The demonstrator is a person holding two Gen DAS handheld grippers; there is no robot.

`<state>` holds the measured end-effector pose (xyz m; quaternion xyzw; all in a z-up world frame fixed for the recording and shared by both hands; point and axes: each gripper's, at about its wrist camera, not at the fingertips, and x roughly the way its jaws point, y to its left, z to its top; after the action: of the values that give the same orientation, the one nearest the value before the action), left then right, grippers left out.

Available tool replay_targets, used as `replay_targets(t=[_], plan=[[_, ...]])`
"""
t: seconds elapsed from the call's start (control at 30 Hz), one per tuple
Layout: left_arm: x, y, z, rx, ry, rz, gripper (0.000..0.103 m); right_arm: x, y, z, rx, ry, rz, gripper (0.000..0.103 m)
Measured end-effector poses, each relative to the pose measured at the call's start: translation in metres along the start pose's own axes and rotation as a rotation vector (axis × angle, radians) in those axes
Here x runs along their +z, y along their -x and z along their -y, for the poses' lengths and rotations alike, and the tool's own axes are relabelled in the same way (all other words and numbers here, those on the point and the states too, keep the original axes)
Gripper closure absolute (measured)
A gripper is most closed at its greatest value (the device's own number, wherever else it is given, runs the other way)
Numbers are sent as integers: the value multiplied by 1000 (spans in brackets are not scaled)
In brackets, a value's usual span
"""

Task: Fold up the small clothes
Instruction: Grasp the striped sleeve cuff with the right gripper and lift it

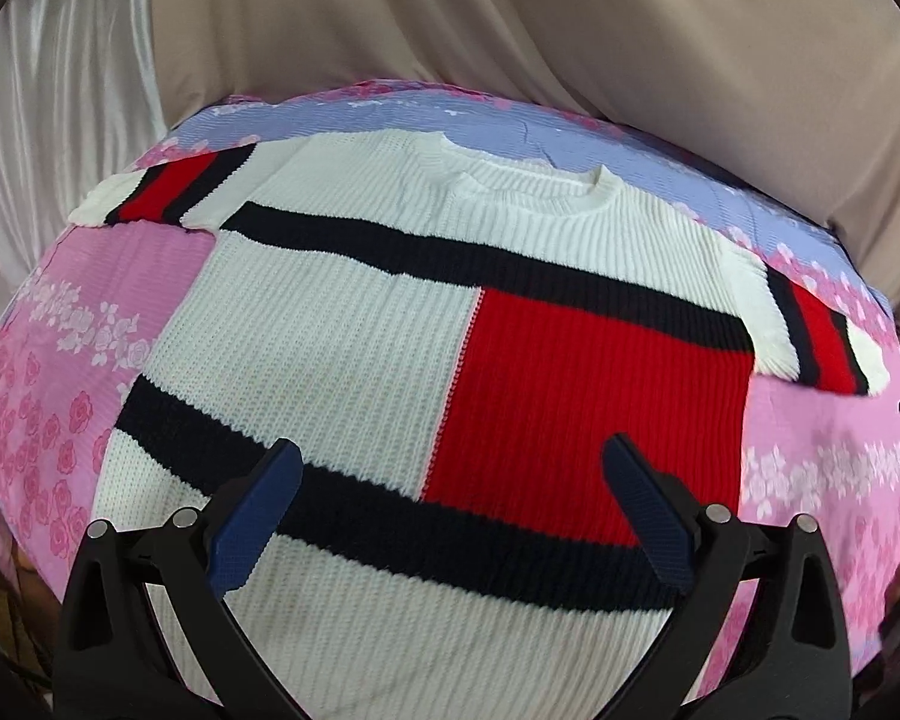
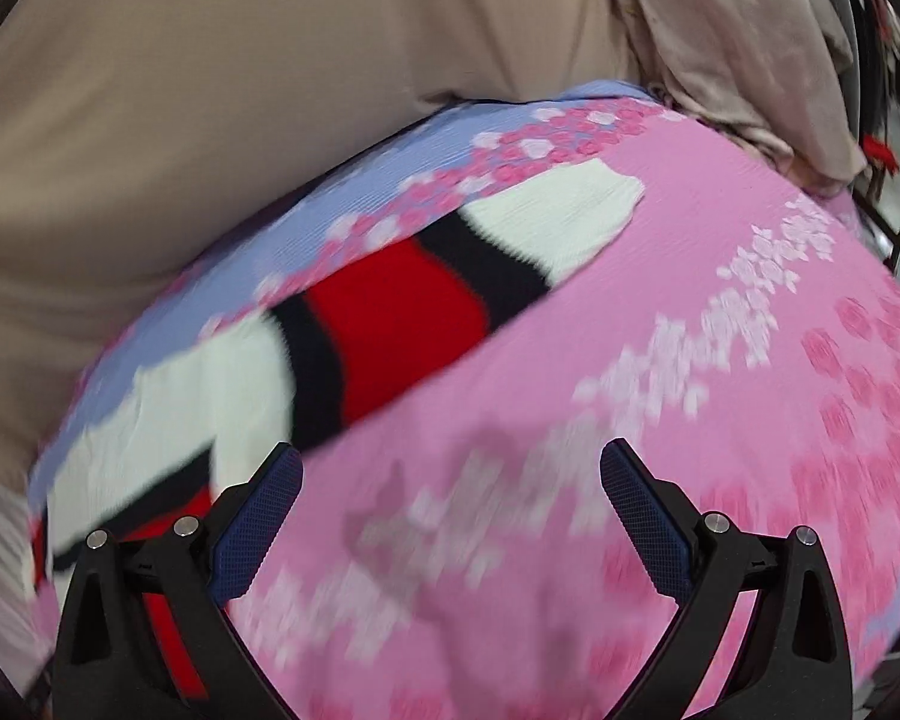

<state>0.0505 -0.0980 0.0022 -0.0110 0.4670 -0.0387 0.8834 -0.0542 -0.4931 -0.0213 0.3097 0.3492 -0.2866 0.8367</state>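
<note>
A small knitted sweater [image 1: 354, 324], white with black bands and a red block, lies flat and face up on a pink and lilac flowered sheet [image 1: 72, 360]. Both short sleeves are spread out to the sides. My left gripper [image 1: 450, 474] hovers open over the lower body of the sweater, nothing between its fingers. In the blurred right wrist view the sweater's sleeve [image 2: 402, 306], with its red and black stripes and white cuff, lies ahead and to the left. My right gripper [image 2: 450, 474] stands open above bare pink sheet [image 2: 660, 324], to the right of the sweater.
A beige curtain or cloth [image 1: 510, 18] hangs behind the bed, with a white satin drape [image 1: 60, 96] at the left. A crumpled beige cloth [image 2: 732, 42] lies at the far right edge of the bed.
</note>
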Motion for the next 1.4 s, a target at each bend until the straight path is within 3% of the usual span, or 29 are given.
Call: replay_targets(t=[0.1, 0.3, 0.37, 0.43, 0.47, 0.57, 0.63, 0.73, 0.8, 0.87, 0.9, 1.0, 1.1, 1.27, 1.4], plan=[[7, -7, 10, 61, 21, 9, 5, 49, -53, 38, -6, -118, -15, 5], [7, -22, 18, 118, 58, -7, 5, 91, -116, 67, 10, -178, -34, 19], [6, -26, 18, 125, 64, -14, 5, 99, -121, 64, 35, -161, -3, 40], [7, -29, 17, 131, 70, -21, 5, 108, -128, 57, 54, -142, -41, 92], [7, -29, 15, 134, 72, -19, 5, 113, -125, 50, 73, -138, -41, 95], [13, -26, 7, 123, 84, -3, 5, 123, -77, -5, 214, -51, 61, 95], [19, -23, -1, 114, 92, 11, 5, 121, -30, -78, 347, 102, 124, 95], [35, -17, -22, 97, 128, 35, 5, 88, 26, -195, 565, 335, 157, 95], [46, -13, -37, 71, 169, 54, 5, 42, 43, -277, 684, 502, 118, 90], [59, -12, -57, 34, 210, 69, 5, -8, 35, -332, 716, 628, 67, 67], [63, -14, -64, 23, 223, 69, 5, -36, 24, -351, 690, 683, 45, 51], [79, -29, -88, -14, 264, 46, 5, -93, -5, -356, 608, 706, -79, 52], [91, -52, -104, -45, 289, 22, 5, -113, -13, -310, 577, 587, -169, 50], [118, -108, -110, -124, 357, -44, 5, -101, -35, -228, 434, 316, -262, 48], [141, -154, -104, -190, 453, -104, 5, -74, -60, -194, 436, 103, -280, 47]])
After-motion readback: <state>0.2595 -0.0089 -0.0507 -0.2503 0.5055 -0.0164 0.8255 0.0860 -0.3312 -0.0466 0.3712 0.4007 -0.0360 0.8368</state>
